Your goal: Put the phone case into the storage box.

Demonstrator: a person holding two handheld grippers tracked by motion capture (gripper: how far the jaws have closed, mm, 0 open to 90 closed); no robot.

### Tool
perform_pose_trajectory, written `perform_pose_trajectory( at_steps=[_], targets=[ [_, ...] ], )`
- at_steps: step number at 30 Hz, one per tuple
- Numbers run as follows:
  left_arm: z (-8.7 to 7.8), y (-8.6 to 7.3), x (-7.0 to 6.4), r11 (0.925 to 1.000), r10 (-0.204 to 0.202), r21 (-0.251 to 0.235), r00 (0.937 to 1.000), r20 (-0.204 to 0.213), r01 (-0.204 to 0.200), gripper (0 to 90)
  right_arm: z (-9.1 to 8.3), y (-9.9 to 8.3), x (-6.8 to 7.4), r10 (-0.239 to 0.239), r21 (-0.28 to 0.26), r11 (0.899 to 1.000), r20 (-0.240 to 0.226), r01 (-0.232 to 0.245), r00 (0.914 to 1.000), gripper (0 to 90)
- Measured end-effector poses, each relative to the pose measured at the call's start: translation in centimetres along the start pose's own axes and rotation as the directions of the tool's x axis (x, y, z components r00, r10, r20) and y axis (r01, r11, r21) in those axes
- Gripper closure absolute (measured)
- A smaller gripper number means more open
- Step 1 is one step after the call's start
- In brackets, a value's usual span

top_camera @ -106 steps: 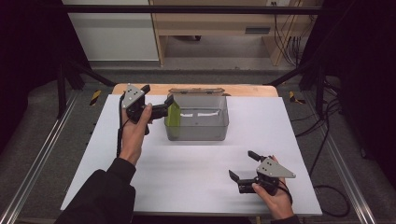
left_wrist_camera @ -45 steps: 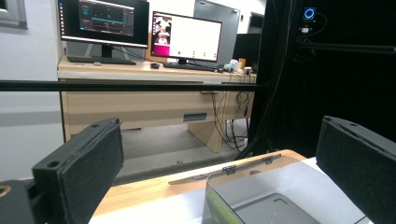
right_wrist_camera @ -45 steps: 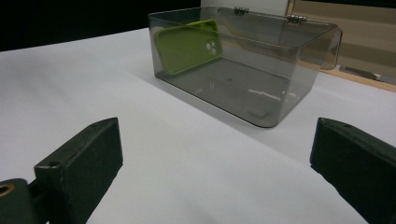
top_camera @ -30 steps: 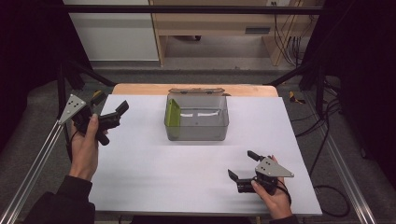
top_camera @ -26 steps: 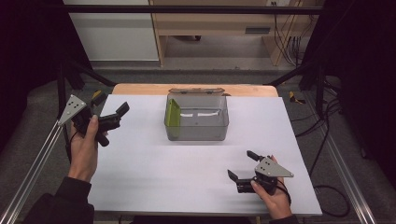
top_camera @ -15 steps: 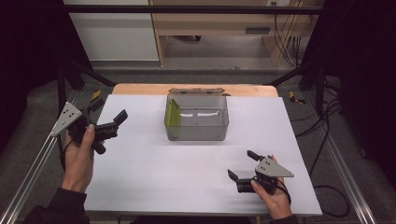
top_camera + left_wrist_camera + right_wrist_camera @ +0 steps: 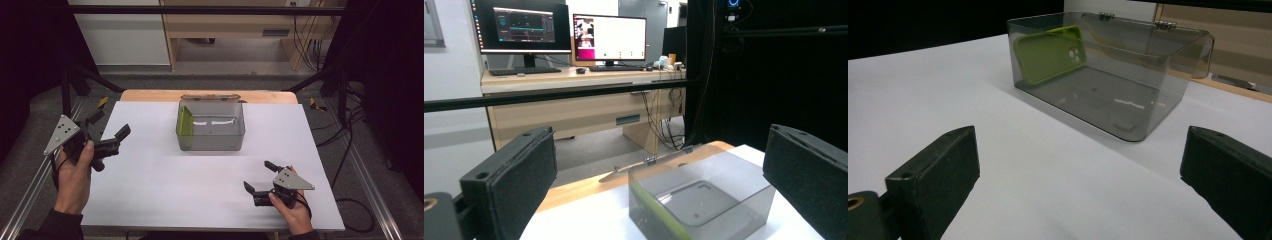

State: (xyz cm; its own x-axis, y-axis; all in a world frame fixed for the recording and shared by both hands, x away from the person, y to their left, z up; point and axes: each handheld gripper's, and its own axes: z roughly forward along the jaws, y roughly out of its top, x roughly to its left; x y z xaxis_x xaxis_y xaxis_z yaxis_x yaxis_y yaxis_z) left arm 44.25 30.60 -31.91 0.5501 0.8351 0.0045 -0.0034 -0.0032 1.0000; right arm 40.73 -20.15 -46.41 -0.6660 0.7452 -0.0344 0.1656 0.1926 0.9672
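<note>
A clear smoky plastic box (image 7: 211, 126) stands at the back middle of the white table (image 7: 165, 185), lid hinged open behind it. A green phone case (image 7: 185, 121) leans upright against its left inner wall; the right gripper view shows the case (image 7: 1050, 52) inside the box (image 7: 1128, 80). My left gripper (image 7: 109, 131) is held open over the table's left edge, empty, well left of the box (image 7: 704, 200). My right gripper (image 7: 260, 176) rests open near the front right, jaws wide apart with nothing between them.
A wooden strip (image 7: 150, 95) edges the table's far side. Metal frame rails (image 7: 30, 195) run along both sides. Beyond the table stands a desk with monitors (image 7: 564, 35). Cables lie on the floor at the right (image 7: 350, 150).
My left gripper let go of the green case into the box, then drew back left and toward the front, past the table's left edge. The right gripper stayed put.
</note>
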Motion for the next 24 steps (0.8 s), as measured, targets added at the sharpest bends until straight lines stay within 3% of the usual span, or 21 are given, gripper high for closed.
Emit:
perform_pose_trajectory(
  at_steps=[4,15,22,24],
  targets=[
    [-0.9,-0.5,-0.2,0.9999,-0.016,0.003,0.9998,-0.011,0.017,0.6,-0.1,0.0,0.0,0.000,0.000,1.000,-0.002,0.000,1.0000,2.7],
    [-1.6,-1.5,-1.3,0.9992,0.034,0.020,0.9994,-0.003,-0.034,0.7,-0.1,0.0,0.0,-0.001,0.000,1.000,0.001,0.001,1.0000,2.7],
    [-1.9,-2.5,-1.7,0.9980,0.050,0.038,0.9987,0.001,-0.050,0.7,-0.1,0.0,0.0,-0.002,-0.001,1.000,-0.003,0.002,1.0000,2.7],
    [-2.1,-2.9,-1.6,0.9987,0.034,0.039,0.9994,-0.005,-0.034,0.7,-0.1,0.0,0.0,-0.004,-0.002,1.000,-0.001,0.004,1.0000,2.6]
  ],
)
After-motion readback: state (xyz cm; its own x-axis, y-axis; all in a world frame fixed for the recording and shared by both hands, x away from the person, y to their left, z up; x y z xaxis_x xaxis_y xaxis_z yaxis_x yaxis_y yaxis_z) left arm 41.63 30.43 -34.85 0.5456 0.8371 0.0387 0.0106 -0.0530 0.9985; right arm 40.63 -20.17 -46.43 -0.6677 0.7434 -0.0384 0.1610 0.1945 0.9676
